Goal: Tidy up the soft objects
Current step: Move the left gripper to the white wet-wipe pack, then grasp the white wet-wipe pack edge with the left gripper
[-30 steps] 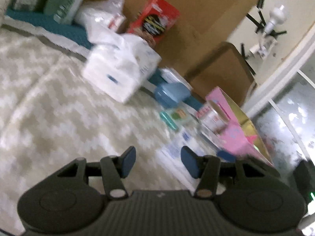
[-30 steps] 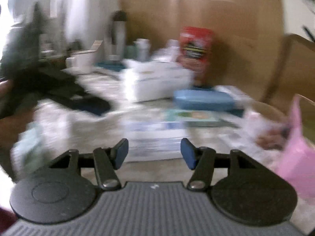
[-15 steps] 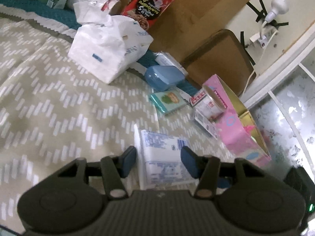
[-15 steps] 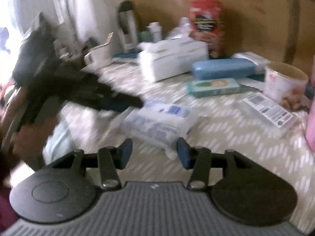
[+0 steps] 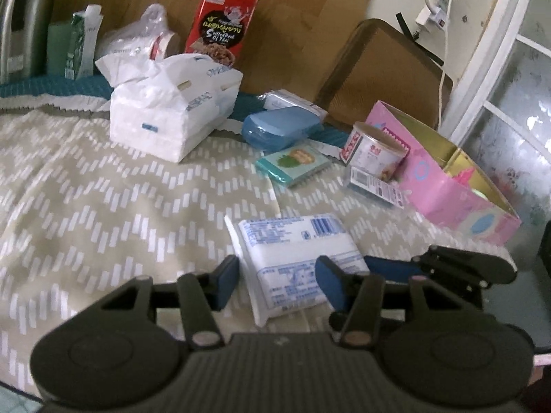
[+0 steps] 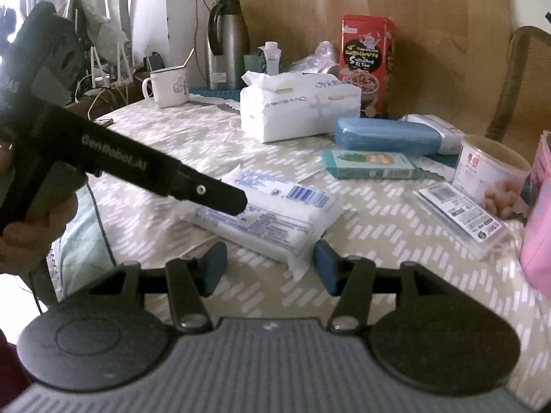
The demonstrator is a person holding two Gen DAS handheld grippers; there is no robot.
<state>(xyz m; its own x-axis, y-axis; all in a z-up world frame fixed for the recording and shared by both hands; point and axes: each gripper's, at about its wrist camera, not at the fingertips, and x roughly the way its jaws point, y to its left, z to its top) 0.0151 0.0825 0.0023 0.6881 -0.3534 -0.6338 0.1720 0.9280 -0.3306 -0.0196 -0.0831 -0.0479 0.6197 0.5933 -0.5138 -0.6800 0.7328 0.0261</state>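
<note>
A flat white soft pack with blue print (image 5: 296, 258) lies on the patterned tablecloth (image 5: 103, 206). My left gripper (image 5: 277, 284) is open, its jaws on either side of the pack's near end. The pack also shows in the right wrist view (image 6: 272, 216). My right gripper (image 6: 270, 266) is open, just short of the pack's near corner. The left gripper's body reaches in from the left over the pack in that view (image 6: 137, 168). A large white tissue pack (image 5: 172, 117) sits further back, also seen from the right wrist (image 6: 296, 110).
Behind the pack are a blue case (image 5: 279, 127), a teal packet (image 5: 296, 165), a tin can (image 5: 375, 151), a clear labelled box (image 5: 375, 186) and an open pink box (image 5: 454, 182). A red snack box (image 6: 366, 58), thermos (image 6: 225, 44) and mug (image 6: 168, 87) stand at the back.
Both grippers have closed in on the flat white pack. The left jaws now straddle its near end and the right gripper has come nearer to its corner. Views have steadied.
</note>
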